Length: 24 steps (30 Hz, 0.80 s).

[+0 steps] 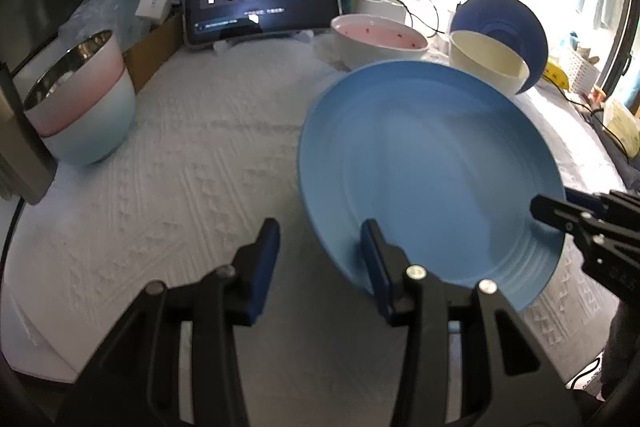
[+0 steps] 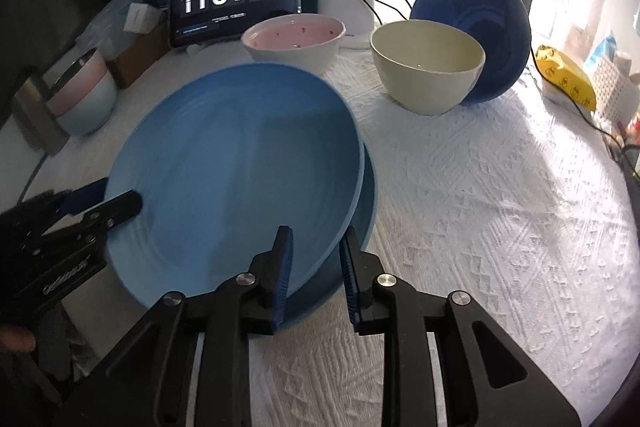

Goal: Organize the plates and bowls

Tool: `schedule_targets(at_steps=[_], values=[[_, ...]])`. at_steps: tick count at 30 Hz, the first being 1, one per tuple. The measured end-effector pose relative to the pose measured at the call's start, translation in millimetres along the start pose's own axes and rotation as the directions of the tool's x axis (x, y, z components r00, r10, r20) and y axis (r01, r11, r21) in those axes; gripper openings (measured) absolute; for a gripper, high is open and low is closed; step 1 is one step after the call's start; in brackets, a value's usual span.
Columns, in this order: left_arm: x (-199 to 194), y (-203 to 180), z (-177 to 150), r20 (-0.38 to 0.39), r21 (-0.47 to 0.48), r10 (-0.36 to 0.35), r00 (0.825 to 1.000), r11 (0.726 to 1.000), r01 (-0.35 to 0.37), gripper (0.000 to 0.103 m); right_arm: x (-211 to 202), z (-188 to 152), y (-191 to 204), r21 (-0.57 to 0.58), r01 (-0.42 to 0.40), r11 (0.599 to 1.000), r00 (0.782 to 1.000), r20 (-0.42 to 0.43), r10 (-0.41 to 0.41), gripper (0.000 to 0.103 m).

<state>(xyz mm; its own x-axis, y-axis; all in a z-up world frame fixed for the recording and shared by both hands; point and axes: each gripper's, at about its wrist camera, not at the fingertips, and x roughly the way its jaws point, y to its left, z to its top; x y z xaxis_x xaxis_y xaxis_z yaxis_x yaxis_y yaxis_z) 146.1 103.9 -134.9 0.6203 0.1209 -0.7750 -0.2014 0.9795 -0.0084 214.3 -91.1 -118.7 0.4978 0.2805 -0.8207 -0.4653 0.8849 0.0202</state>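
Right gripper (image 2: pixel 316 267) straddling upper plate's (image 2: pixel 240 155) rim, pads apart, second plate (image 2: pixel 370 203) beneath, right view only

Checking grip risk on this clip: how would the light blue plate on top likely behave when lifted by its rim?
The top plate looks rigid and glossy, so it may slip. It sits tilted on another plate, so it could slide or clatter. Probably breakable.
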Motion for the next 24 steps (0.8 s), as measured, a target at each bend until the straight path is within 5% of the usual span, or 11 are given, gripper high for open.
schedule_targets(at_steps=[7, 14, 24], values=[[1, 2, 0, 0.000, 0.001, -0.001, 1.000, 1.000, 0.001, 0.044, -9, -10, -2, -0.065, 0.048, 0.997, 0.999, -0.011, -0.049, 0.033], [8, 4, 1, -0.003, 0.008, -0.015, 1.000, 1.000, 0.015, 0.045, 10, -7, -25, 0.030, 0.020, 0.999, 1.000, -0.002, -0.020, 0.052], [2, 6, 13, -0.006, -0.035, -0.062, 0.998, 0.997, 0.062, 0.046, 17, -4, -24, 0.031, 0.019, 0.999, 1.000, 0.000, -0.019, 0.054]])
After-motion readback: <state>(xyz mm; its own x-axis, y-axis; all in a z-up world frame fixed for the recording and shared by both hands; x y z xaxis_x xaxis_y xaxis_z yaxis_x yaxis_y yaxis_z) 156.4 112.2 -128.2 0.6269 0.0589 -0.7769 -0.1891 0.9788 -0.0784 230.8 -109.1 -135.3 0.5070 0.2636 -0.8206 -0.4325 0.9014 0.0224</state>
